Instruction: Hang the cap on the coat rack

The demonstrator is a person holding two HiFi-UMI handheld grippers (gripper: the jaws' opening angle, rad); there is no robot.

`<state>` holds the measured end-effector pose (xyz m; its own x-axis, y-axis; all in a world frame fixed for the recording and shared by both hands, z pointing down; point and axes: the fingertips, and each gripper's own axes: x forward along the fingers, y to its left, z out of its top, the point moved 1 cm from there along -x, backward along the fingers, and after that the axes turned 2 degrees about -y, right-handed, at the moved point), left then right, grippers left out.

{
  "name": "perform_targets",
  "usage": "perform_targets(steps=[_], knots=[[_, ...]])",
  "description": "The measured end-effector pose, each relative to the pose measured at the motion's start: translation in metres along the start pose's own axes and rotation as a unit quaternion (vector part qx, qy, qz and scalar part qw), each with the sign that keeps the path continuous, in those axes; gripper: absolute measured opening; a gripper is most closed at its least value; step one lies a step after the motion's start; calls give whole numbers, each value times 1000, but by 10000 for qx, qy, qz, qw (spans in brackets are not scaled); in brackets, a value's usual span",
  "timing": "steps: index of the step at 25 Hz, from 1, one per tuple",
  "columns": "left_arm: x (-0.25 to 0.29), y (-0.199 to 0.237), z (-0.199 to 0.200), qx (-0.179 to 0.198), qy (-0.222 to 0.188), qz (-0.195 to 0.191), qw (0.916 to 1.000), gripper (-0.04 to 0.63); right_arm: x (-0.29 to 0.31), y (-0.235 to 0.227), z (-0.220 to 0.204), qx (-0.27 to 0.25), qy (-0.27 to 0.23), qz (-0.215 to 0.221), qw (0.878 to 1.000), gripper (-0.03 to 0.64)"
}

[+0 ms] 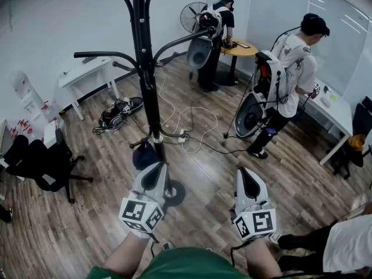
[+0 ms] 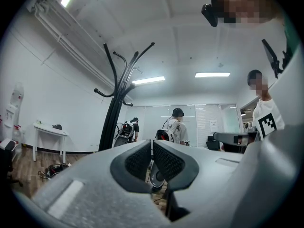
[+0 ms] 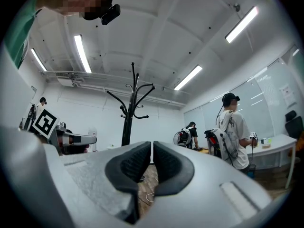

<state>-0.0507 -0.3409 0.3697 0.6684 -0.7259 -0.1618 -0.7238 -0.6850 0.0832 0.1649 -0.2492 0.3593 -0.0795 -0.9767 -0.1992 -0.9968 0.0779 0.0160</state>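
Both pairs of fingers were pressed together and held nothing as the left gripper (image 1: 152,170) and right gripper (image 1: 246,176) pointed toward the black coat rack (image 1: 145,68). The dark blue cap (image 1: 143,156) sat low against the rack's pole, seemingly on a lower hook, just beyond the left fingers' tips and well left of the right fingers.

No legible text, no readable labels, brands or numbers
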Motion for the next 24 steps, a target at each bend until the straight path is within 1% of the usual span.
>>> perform_targets(steps=[14, 24], knots=[[-5, 5, -5, -17, 24, 45, 10000, 23, -2, 5, -2, -15, 4, 16, 10000, 17], [-7, 26, -9, -6, 115, 42, 9999, 21, 3, 18, -1, -40, 23, -77, 10000, 17]])
